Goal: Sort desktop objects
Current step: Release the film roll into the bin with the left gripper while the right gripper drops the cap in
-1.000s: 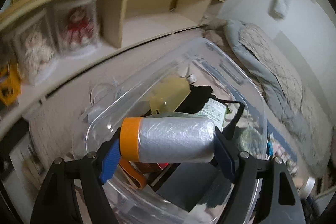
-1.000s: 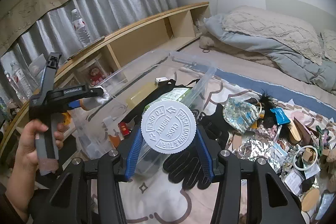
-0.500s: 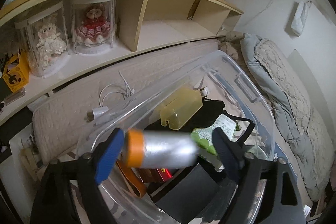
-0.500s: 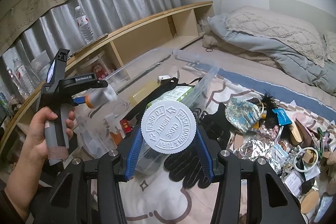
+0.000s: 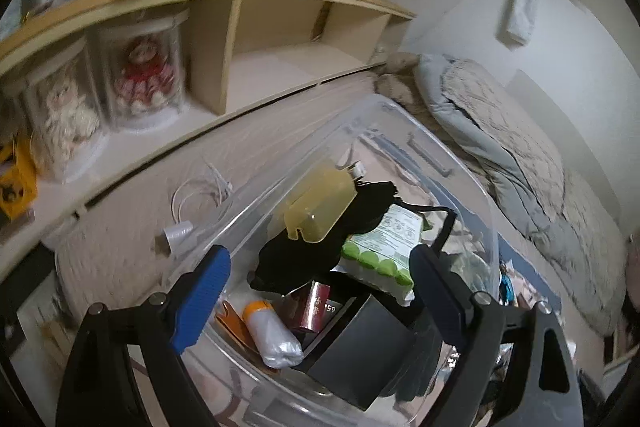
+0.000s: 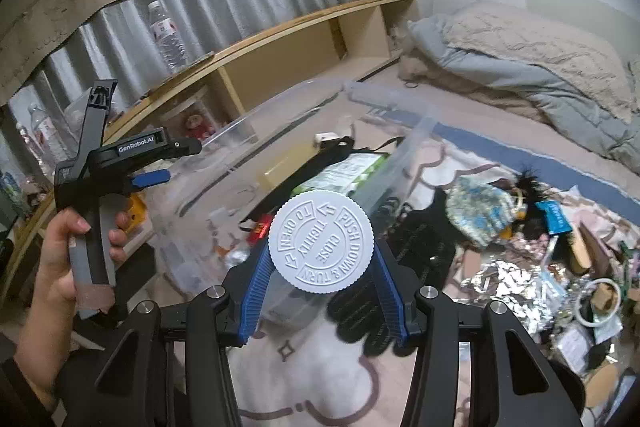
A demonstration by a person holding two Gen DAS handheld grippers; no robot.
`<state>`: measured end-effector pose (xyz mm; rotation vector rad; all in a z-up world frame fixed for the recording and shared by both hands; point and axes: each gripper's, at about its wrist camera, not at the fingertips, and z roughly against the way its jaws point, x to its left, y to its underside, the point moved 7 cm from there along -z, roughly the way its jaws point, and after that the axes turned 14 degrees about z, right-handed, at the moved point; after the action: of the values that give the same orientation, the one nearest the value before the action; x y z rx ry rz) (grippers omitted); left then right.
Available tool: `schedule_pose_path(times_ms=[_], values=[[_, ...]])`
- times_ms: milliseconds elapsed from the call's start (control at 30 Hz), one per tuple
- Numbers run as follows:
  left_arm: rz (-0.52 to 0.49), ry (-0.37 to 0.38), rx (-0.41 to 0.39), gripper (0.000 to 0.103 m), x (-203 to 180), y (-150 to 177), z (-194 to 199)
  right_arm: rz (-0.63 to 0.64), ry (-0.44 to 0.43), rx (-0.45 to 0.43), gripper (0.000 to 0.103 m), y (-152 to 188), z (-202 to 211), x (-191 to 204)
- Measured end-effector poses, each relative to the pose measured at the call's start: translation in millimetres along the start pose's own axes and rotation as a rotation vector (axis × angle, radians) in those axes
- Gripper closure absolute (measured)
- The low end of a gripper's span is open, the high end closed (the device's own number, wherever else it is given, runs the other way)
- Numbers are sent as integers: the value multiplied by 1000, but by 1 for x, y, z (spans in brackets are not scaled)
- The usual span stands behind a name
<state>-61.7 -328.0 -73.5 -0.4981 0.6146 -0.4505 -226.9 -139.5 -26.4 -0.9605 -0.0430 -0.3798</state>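
Hovering over the clear plastic bin, the left gripper is pointing down into it with its jaws spread wide and nothing between them. The figure rose over the second, but the last step is small, so the jaws are about settled at wide. The silvery roll with an orange end is lying loose in the bin at about 7 o'clock from the yellow box, beside a red packet and a dark grey box; it sits below the blue pads, which suggests it is already sorted in.

The right gripper is pinching a white child-proof bottle cap by its ribbed edge, face toward the camera, jaws pressed on both sides. It is waiting short of the bin, probably so both hands are not crowding the opening at once. In the right wrist view the person's hand is gripping the left tool's handle at 9 o'clock, and the unsorted clutter is spreading over the bed at 3 o'clock, near a black glove.
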Motion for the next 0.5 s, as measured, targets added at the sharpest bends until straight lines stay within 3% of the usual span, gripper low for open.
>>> schedule_pose_path(times_ms=[233,367,500], values=[[-172,34,-76,12,-12,3,26,15,-58,17,52,-23,-26,24],[-269,30,-143,12,-18,7,39,15,-125,78,52,-33,-61,47],[-306,43,-140,12,-16,10,42,-3,-179,148,52,-39,-95,67]])
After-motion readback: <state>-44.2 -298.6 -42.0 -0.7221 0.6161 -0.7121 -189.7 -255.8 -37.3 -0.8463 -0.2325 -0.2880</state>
